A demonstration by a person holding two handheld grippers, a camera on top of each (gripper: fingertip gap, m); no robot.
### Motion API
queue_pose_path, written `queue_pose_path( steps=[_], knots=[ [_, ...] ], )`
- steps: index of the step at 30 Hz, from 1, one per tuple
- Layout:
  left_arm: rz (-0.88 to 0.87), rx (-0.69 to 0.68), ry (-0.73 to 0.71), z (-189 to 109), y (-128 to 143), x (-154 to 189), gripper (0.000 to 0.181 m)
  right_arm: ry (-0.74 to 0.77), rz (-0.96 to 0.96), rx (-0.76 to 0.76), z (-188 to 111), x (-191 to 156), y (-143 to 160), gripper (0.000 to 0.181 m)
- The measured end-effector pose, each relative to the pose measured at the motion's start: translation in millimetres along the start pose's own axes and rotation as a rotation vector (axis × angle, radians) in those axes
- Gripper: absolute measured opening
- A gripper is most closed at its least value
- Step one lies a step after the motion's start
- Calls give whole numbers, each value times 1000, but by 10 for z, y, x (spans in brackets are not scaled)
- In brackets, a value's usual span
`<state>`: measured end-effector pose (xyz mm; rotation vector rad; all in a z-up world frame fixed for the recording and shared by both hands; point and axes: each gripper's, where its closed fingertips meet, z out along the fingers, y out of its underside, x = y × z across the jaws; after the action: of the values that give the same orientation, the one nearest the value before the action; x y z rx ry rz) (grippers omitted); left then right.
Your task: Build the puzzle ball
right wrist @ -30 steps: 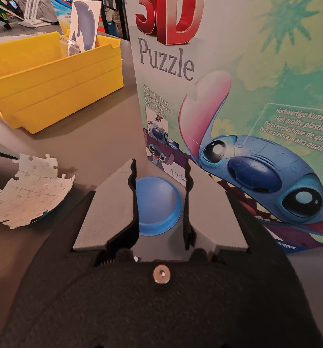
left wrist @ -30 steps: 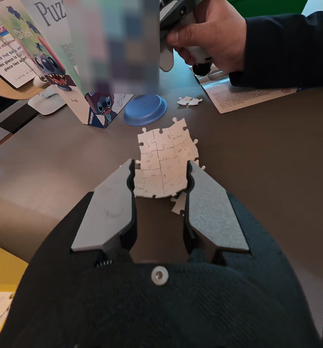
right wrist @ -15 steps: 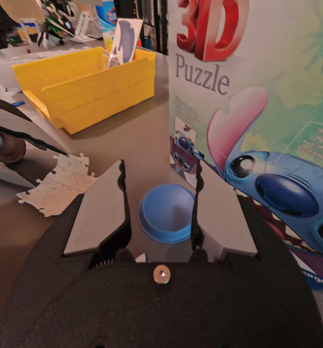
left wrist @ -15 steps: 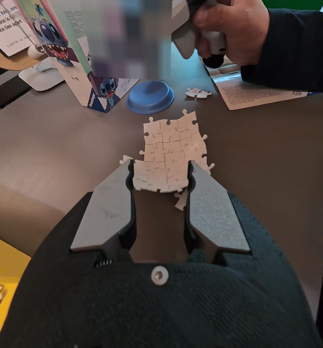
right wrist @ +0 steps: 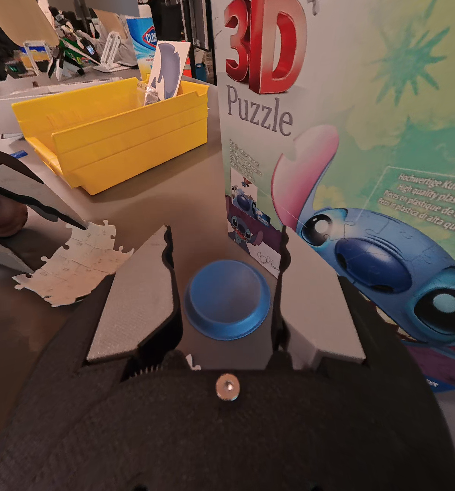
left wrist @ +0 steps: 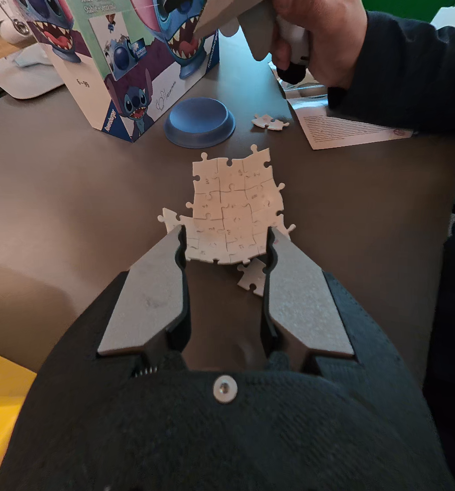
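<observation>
A curved white panel of joined puzzle pieces (left wrist: pixel 234 202) lies on the brown table (left wrist: pixel 75 199), blank side up. My left gripper (left wrist: pixel 225 233) is open, its fingertips either side of the panel's near edge. A loose white piece (left wrist: pixel 252 279) lies by the right finger. In the right wrist view one left fingertip (right wrist: pixel 81 225) touches the panel (right wrist: pixel 80 265). My right gripper (right wrist: pixel 226 233) is open and empty, with the blue round stand (right wrist: pixel 227 300) showing between its fingers. The stand (left wrist: pixel 199 122) also shows beyond the panel, below the hand-held right gripper (left wrist: pixel 250 29).
The tall puzzle box (right wrist: pixel 353 132) stands just behind the stand, also at the back left in the left wrist view (left wrist: pixel 130 66). A yellow bin (right wrist: pixel 114 143) is beyond it. Two joined pieces (left wrist: pixel 270 123) and a paper leaflet (left wrist: pixel 353 130) lie at the right. The loose white piece (left wrist: pixel 252 279) is closer to my left gripper, around 4 centimeters from its tips; the right tips are 20 centimeters off.
My right gripper's jaws have spread wider and it has drawn back, bringing the blue stand fully between its fingers. My left gripper has shifted slightly at the panel's edge.
</observation>
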<state>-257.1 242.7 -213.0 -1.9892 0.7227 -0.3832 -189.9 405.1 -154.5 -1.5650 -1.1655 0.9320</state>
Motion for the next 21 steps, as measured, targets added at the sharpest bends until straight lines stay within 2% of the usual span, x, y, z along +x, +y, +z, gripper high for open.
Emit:
queue_pose_path(
  steps=[9,12,14,17,19,21],
  knots=[
    [-20,5,24,-23,6,24,59,9,-7,-66,95,79,165,75],
    [-58,69,32,-98,-64,-3,53,2,5,-76,115,81,193,73],
    [-139,119,91,-196,-109,-17,52,-2,9,-74,112,78,184,72],
    [-246,97,161,-506,-119,-144,53,-8,22,-65,87,63,158,73],
    [-224,112,121,-881,-209,-324,50,-28,41,-56,77,25,145,72],
    [-217,68,84,-1242,-239,-532,49,-51,55,-45,79,-23,124,72]
  ],
)
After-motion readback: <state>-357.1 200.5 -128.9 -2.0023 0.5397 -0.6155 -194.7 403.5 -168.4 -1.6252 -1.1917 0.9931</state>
